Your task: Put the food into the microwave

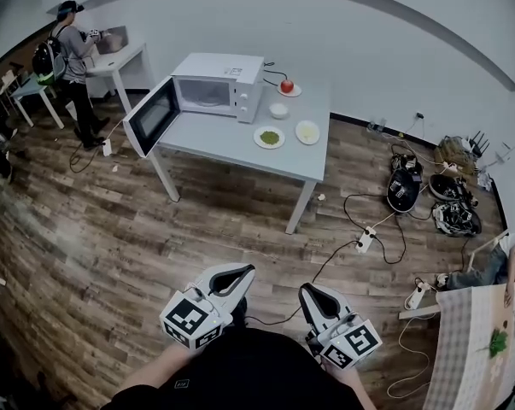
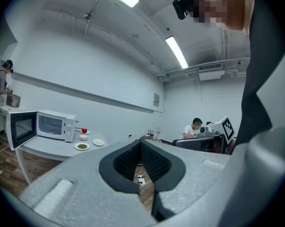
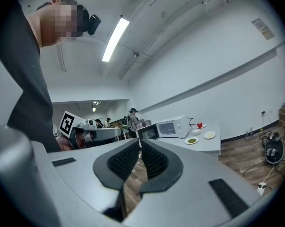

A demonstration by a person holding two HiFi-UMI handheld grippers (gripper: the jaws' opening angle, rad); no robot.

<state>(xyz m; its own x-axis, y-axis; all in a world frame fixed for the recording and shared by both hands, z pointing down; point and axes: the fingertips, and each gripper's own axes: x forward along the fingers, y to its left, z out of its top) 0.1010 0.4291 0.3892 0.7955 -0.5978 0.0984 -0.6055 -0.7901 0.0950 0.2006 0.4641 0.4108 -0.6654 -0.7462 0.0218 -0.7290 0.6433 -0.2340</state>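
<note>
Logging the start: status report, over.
Left hand-held gripper and right hand-held gripper shut, empty. Plate of green food on table, microwave door open. Power strip on floor ahead.

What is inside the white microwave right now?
The black-framed door hangs open; the white microwave cavity looks pale and bare, no dish inside. Its far corners are too small to check. Red apple, white bowl and two filled plates sit outside on the grey table.
</note>
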